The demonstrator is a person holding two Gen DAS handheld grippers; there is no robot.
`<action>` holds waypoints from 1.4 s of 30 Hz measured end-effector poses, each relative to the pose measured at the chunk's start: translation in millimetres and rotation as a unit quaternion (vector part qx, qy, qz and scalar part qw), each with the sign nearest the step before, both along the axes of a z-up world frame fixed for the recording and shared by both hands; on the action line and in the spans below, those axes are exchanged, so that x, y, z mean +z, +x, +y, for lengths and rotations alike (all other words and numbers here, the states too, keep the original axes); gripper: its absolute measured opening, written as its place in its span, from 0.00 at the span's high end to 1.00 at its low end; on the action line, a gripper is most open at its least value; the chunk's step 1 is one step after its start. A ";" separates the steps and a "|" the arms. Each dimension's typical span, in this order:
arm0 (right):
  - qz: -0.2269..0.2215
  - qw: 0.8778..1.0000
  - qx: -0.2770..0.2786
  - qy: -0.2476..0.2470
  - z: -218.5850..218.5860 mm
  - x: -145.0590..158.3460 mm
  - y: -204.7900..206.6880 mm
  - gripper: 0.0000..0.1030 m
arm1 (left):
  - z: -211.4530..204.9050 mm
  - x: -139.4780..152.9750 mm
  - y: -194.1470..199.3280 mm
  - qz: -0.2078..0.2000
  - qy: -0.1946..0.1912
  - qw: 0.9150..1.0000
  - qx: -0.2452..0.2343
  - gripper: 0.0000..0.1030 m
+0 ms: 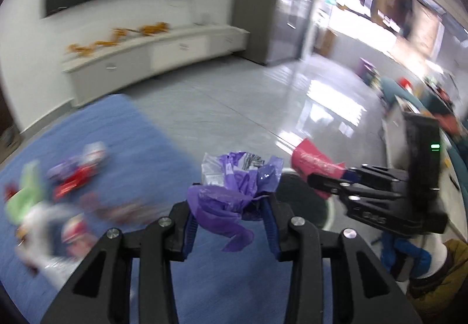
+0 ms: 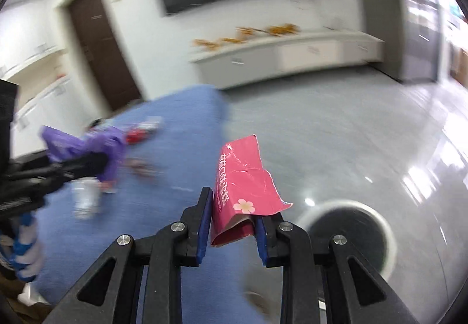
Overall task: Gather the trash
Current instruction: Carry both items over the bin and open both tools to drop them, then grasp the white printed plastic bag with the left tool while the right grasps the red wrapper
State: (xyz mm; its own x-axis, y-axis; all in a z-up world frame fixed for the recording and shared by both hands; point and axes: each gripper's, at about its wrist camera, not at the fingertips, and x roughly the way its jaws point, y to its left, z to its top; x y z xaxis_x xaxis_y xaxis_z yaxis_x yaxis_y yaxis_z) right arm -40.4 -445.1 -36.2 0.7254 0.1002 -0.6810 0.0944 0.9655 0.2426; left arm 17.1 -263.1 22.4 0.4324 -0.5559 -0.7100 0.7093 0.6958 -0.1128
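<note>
My left gripper (image 1: 231, 207) is shut on a crumpled purple plastic wrapper (image 1: 231, 192) and holds it above the blue mat (image 1: 122, 134). My right gripper (image 2: 234, 207) is shut on a torn pink carton (image 2: 242, 186) and holds it in the air. The pink carton also shows in the left wrist view (image 1: 313, 161), in the right gripper (image 1: 318, 180) over a round white-rimmed bin (image 1: 304, 201). The bin (image 2: 348, 236) stands on the grey floor at lower right in the right wrist view. The purple wrapper (image 2: 84, 148) and the left gripper (image 2: 84, 163) show at left there.
Several blurred wrappers and packets (image 1: 58, 192) lie on the left part of the mat. A long white low cabinet (image 1: 158, 52) stands along the wall under a dark screen. A brown door (image 2: 99, 46) is at the left. A cluttered desk (image 1: 424, 125) is at the right.
</note>
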 end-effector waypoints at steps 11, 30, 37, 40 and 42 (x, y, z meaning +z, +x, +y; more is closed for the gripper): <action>0.105 0.986 -0.118 0.061 -124.3 -91.9 0.6 0.57 | -171.4 -70.6 16.2 0.088 0.043 0.991 -0.092 0.47; 0.025 0.993 -0.111 0.026 -72.5 -7.7 -11.0 0.39 | -65.1 10.1 -5.0 -0.020 -0.022 1.000 -0.004 0.40; -0.042 0.998 -0.039 -0.013 6.1 66.6 -8.6 0.39 | 44.7 48.6 -17.8 -0.060 -0.049 0.995 0.064 0.40; -0.061 0.998 -0.009 -0.027 40.6 89.1 -6.7 0.39 | 97.5 57.2 -20.0 -0.068 -0.058 0.990 0.105 0.40; -0.068 0.997 0.014 -0.036 64.6 100.3 -3.5 0.39 | 130.7 58.0 -20.5 -0.075 -0.058 0.986 0.134 0.40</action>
